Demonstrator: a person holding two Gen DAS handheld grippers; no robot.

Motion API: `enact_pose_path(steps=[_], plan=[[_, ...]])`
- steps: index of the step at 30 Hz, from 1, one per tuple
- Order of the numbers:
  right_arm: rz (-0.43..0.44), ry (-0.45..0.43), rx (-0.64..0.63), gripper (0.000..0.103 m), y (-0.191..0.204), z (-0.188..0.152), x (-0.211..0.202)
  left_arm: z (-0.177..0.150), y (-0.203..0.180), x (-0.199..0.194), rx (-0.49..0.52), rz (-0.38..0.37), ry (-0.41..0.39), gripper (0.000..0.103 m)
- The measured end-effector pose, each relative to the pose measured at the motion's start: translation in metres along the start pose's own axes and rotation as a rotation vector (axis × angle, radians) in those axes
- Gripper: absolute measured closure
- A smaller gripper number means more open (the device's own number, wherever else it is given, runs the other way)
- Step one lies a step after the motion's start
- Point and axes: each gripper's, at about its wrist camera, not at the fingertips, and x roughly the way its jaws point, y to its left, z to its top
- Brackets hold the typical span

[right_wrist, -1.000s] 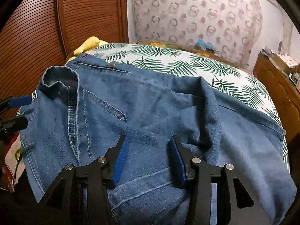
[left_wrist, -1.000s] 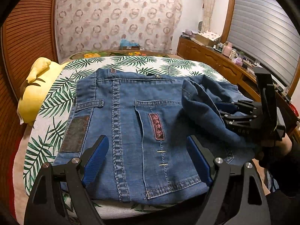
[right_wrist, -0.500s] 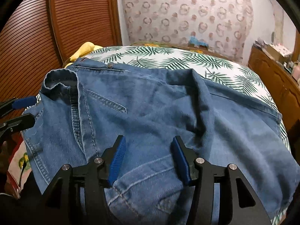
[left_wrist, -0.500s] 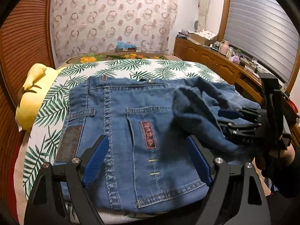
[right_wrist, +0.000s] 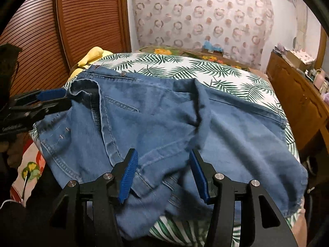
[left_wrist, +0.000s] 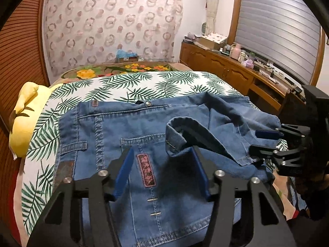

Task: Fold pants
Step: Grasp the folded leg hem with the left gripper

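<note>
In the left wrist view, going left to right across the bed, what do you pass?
Yellow pillow → palm-leaf sheet → dark patch on the jeans → pink embroidered strip → turned-up leg cuff → right gripper.

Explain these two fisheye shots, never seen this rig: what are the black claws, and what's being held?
No robot here: a person carries a hand-held gripper in each hand, with a camera on each looking along its two blue-padded fingers. One picture looks out from the left gripper, the other from the right gripper. Blue jeans lie on a bed with a palm-leaf cover. The right gripper seems to pinch a bunch of denim. The left gripper's jaws are closing, with a raised leg cuff between them, not yet pressed.
</note>
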Motion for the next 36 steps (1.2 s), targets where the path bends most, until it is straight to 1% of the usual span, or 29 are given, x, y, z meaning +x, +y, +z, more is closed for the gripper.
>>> enact_pose_path(steps=[3, 4, 7, 10, 18, 22, 25, 27, 29, 30, 32, 33, 35, 36], plan=[[0.007, 0.005, 0.023, 0.049, -0.004, -0.002, -0.006, 0.002, -0.004, 0.004, 0.012, -0.006, 0.005, 0.057], [0.011, 0.006, 0.027, 0.049, -0.005, -0.003, -0.007, 0.003, -0.004, 0.005, 0.015, -0.007, 0.006, 0.058], [0.024, 0.015, 0.039, 0.049, -0.007, -0.004, -0.007, 0.005, -0.005, 0.004, 0.014, -0.008, -0.002, 0.058], [0.034, 0.028, 0.046, 0.049, -0.006, -0.005, -0.003, 0.007, -0.004, -0.001, -0.001, -0.024, -0.020, 0.058], [0.069, 0.026, 0.057, 0.051, -0.007, -0.004, -0.004, 0.013, -0.008, -0.016, 0.012, -0.040, -0.058, 0.058], [0.087, 0.035, 0.060, 0.053, -0.006, -0.006, 0.001, 0.013, -0.010, -0.004, 0.025, -0.035, -0.037, 0.058], [0.101, 0.047, 0.074, 0.055, -0.009, -0.007, 0.008, 0.009, -0.006, 0.012, 0.025, -0.015, 0.006, 0.059], [0.119, 0.053, 0.091, 0.058, -0.013, -0.008, 0.012, 0.004, -0.001, 0.020, 0.010, -0.008, 0.030, 0.065], [0.133, 0.053, 0.105, 0.061, -0.018, -0.007, 0.015, 0.001, 0.004, 0.023, -0.004, -0.012, 0.034, 0.071], [0.139, 0.053, 0.109, 0.066, -0.018, -0.006, 0.017, 0.000, 0.005, 0.023, -0.005, -0.014, 0.033, 0.075], [0.153, 0.046, 0.117, 0.073, -0.021, -0.004, 0.019, -0.001, 0.004, 0.022, 0.003, -0.024, 0.031, 0.082], [0.162, 0.040, 0.122, 0.079, -0.024, -0.003, 0.020, -0.001, 0.003, 0.021, 0.008, -0.028, 0.031, 0.087], [0.169, 0.019, 0.127, 0.091, -0.026, -0.001, 0.019, -0.002, 0.000, 0.021, 0.015, -0.038, 0.038, 0.091], [0.166, 0.005, 0.124, 0.092, -0.027, 0.000, 0.018, -0.002, -0.001, 0.019, 0.020, -0.040, 0.034, 0.092]])
